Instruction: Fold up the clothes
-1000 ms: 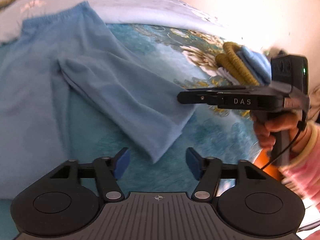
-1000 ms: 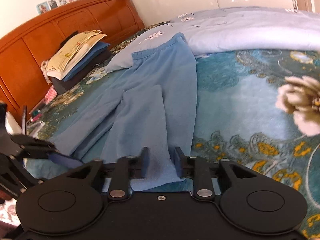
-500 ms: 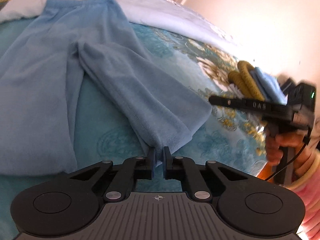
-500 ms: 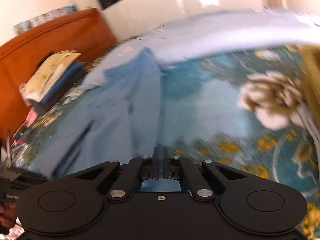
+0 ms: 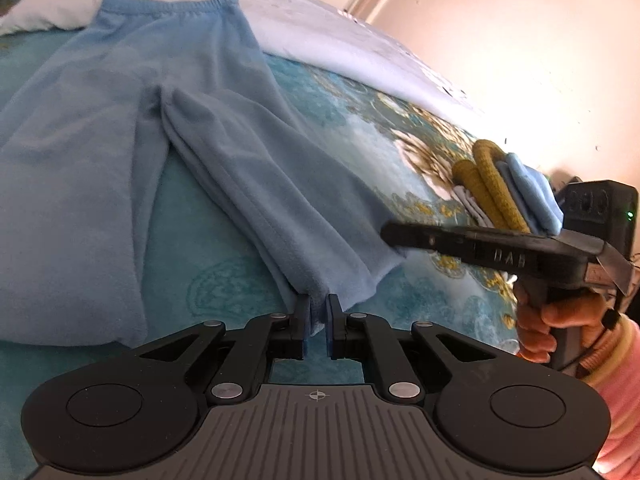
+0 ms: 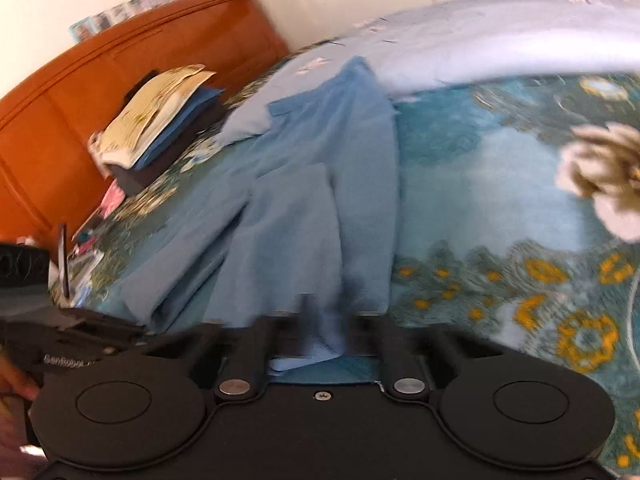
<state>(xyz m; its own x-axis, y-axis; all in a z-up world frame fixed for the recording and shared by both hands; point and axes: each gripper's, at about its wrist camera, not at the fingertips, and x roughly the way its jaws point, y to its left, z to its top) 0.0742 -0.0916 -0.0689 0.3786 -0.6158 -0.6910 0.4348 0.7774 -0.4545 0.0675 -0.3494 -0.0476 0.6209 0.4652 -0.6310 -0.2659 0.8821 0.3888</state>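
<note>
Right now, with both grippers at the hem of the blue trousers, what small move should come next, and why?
Probably lift the hem together toward the waistband. The left gripper and right gripper each pinch the blue trousers, which lie flat on the bedspread.
</note>
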